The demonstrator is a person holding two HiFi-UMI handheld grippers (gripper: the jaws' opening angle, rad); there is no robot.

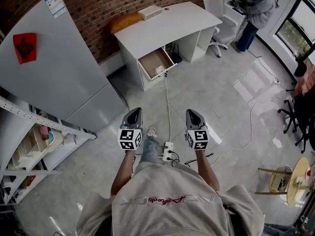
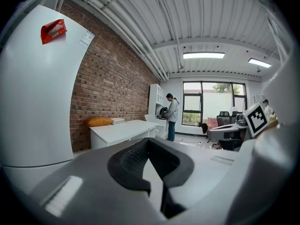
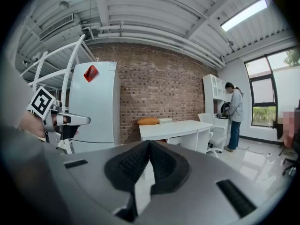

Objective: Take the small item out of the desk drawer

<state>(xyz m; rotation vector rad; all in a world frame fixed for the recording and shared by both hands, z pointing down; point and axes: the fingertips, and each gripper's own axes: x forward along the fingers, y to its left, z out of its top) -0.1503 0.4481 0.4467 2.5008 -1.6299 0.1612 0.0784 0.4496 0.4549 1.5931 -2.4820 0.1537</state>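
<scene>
My left gripper (image 1: pixel 134 113): jaws were together with nothing between them, held out low in front of me
My right gripper (image 1: pixel 193 113): the same, pads pressed shut on nothing, level with the left one
Power strip (image 1: pixel 168 151): lay on the floor (image 1: pixel 221 97) by my feet, between the two grippers in the head view; its cable (image 1: pixel 168 102) ran ahead toward the desk
Drawer (image 1: pixel 150 59): already stood pulled out from under the white surface (image 1: pixel 167 26), well apart from both grippers
Small item (image 1: pixel 160 71): a small white thing sat in the drawer's near corner, close to where the cable arrived; it was too small for me to tell what it was
Surface top: an orange cushion (image 1: pixel 126 20) and a white box (image 1: pixel 150 12) sat against the brick wall
Far end: a person (image 1: pixel 258 11) stood at another desk by the windows
Progress: opening the drawer looked done; I judged everything else was left, namely reaching the desk, parting one gripper's jaws, closing them on the item and lifting it out
</scene>
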